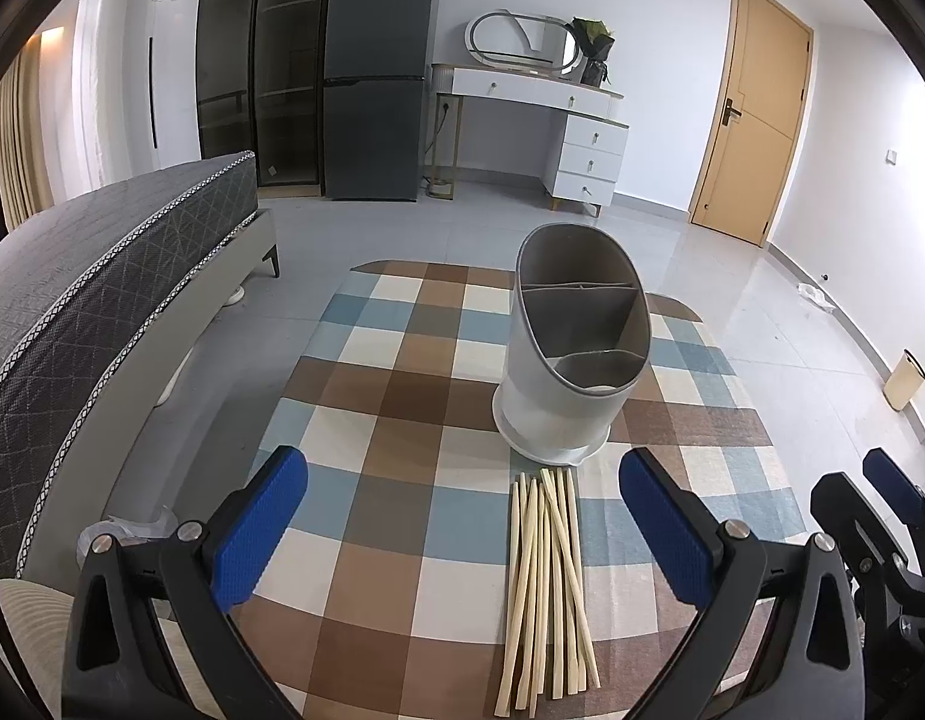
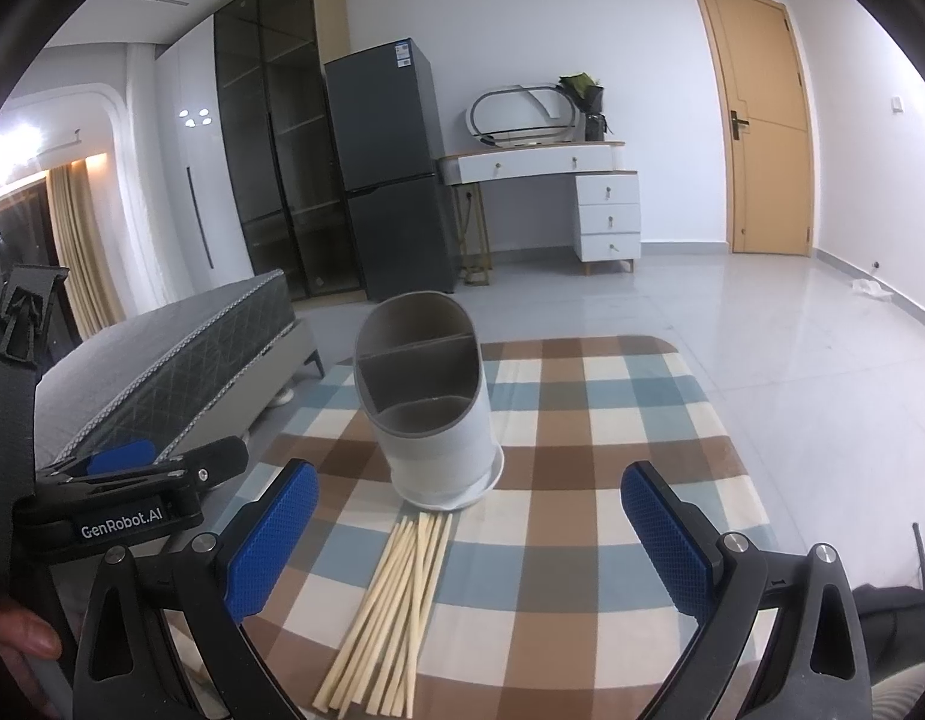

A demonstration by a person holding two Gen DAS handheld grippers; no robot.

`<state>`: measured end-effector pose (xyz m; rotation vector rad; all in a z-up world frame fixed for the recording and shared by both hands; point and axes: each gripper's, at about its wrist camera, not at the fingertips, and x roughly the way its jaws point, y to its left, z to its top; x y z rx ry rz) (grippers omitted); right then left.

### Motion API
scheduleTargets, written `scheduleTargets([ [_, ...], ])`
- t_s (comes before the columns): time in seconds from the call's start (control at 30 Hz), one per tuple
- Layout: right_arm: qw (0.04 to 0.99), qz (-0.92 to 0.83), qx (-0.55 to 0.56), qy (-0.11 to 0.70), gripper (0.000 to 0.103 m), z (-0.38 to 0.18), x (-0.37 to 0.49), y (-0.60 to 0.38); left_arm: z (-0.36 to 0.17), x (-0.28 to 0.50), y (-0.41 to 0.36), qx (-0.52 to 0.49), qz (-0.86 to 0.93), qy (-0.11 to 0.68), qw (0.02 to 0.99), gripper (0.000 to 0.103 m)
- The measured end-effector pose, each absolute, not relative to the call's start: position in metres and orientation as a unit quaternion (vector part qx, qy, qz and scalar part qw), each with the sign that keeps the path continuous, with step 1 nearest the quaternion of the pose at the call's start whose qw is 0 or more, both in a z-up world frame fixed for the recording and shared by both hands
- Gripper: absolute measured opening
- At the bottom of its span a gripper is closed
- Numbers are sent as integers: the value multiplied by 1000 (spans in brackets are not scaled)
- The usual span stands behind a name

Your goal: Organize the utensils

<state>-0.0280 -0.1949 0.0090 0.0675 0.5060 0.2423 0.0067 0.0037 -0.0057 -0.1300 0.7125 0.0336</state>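
A grey-and-white utensil holder (image 1: 573,354) (image 2: 429,408) with divided compartments stands upright on a checked tablecloth (image 1: 414,372) (image 2: 582,450); its compartments look empty. Just in front of it lies a bundle of several pale wooden chopsticks (image 1: 546,582) (image 2: 390,606). My left gripper (image 1: 462,531) hovers open above the near end of the cloth, the chopsticks lying between its blue pads (image 1: 258,528). My right gripper (image 2: 468,540) is open too, with the chopsticks toward its left pad. Neither holds anything. In the right wrist view, the left gripper's body (image 2: 132,498) shows at the left.
A bed with a dark mattress (image 1: 102,276) (image 2: 180,360) runs along the table's left side. Beyond are tiled floor, a dark fridge (image 1: 378,72), a white dressing table (image 1: 558,120) and a wooden door (image 1: 756,114). A person's fingers (image 2: 18,630) show at the lower left.
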Motion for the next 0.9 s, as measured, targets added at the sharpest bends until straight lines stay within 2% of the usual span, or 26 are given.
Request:
scheduleTargets([
  [0.43, 952, 112, 42, 282, 100, 0, -15, -194, -16, 18, 6, -71, 21, 372, 925, 101],
  [0.53, 944, 110, 46, 307, 97, -8, -6, -193, -22, 27, 12, -82, 33, 386, 918, 101],
  [0.63, 926, 119, 49, 354, 86, -23, 11, -190, -30, 36, 22, -99, 47, 405, 908, 101],
  [0.7, 916, 123, 46, 379, 84, -35, 20, -186, -36, 44, 31, -109, 64, 422, 898, 101],
  [0.73, 909, 128, 44, 393, 80, -42, 26, -183, -40, 48, 36, -119, 72, 430, 892, 101],
  [0.77, 902, 134, 41, 409, 72, -49, 33, -180, -43, 50, 41, -127, 78, 438, 886, 101],
  [0.9, 879, 162, 25, 447, 60, -70, 54, -163, -54, 61, 59, -163, 99, 462, 866, 101],
])
